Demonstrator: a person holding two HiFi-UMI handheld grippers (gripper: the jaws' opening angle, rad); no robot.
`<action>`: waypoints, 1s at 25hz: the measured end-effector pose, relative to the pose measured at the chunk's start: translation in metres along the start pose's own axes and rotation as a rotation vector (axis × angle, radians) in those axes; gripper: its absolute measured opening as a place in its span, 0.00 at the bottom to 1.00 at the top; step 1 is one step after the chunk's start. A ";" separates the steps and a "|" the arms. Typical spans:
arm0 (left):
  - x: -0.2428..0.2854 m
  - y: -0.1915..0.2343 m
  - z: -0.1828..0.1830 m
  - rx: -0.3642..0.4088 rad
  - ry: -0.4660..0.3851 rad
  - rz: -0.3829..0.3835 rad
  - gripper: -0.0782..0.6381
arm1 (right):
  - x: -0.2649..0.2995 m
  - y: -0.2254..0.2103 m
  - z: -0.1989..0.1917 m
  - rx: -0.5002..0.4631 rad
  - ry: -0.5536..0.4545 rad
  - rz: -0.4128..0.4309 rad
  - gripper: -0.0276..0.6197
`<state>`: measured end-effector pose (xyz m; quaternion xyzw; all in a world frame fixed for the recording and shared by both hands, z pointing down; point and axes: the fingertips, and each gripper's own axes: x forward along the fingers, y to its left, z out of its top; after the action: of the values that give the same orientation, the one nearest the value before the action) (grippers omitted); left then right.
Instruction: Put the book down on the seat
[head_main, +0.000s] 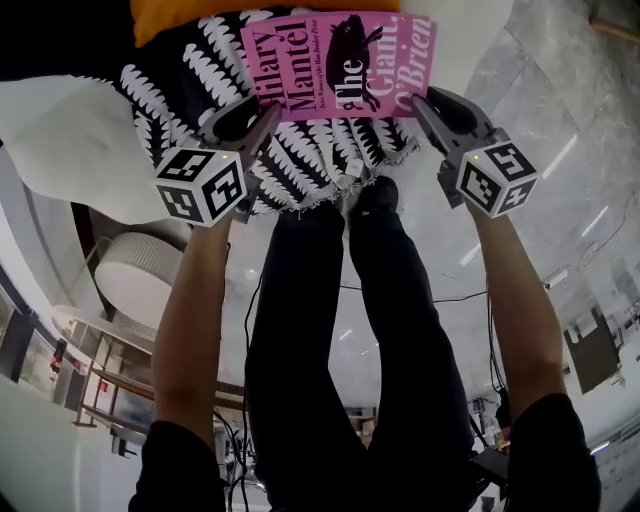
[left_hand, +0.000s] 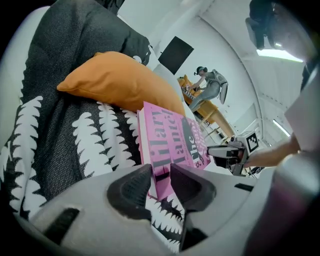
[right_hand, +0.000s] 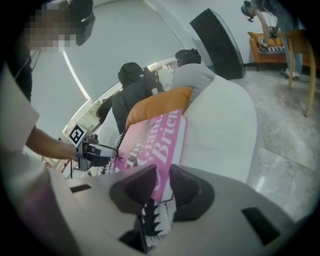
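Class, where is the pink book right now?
In the head view the book is top centre, held between the left hand-held gripper and right hand-held gripper, over the patterned blanket.

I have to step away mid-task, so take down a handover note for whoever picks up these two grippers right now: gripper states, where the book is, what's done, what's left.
Left gripper: shut on the pink book, at its near left corner.
Right gripper: shut on the book's near right corner.
Book: cover up, held over the fern-patterned throw on the white seat, in front of the orange cushion. Whether it touches the throw yet cannot be told.
Done: book is at the seat.
Left: lower it flat onto the throw, open both grippers, draw back.
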<state>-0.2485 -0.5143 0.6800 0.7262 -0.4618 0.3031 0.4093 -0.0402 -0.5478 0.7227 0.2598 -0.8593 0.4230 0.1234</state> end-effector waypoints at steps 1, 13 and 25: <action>0.002 0.000 -0.002 0.004 0.004 -0.001 0.30 | 0.001 -0.002 -0.002 -0.001 0.000 -0.005 0.20; 0.021 0.012 -0.016 0.042 0.021 -0.006 0.28 | 0.008 -0.012 -0.016 -0.046 -0.005 -0.033 0.19; -0.002 0.012 -0.018 0.043 0.042 0.081 0.28 | -0.010 -0.016 -0.009 -0.083 0.012 -0.084 0.19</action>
<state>-0.2617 -0.5007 0.6908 0.7090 -0.4756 0.3443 0.3906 -0.0231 -0.5454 0.7339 0.2877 -0.8637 0.3828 0.1568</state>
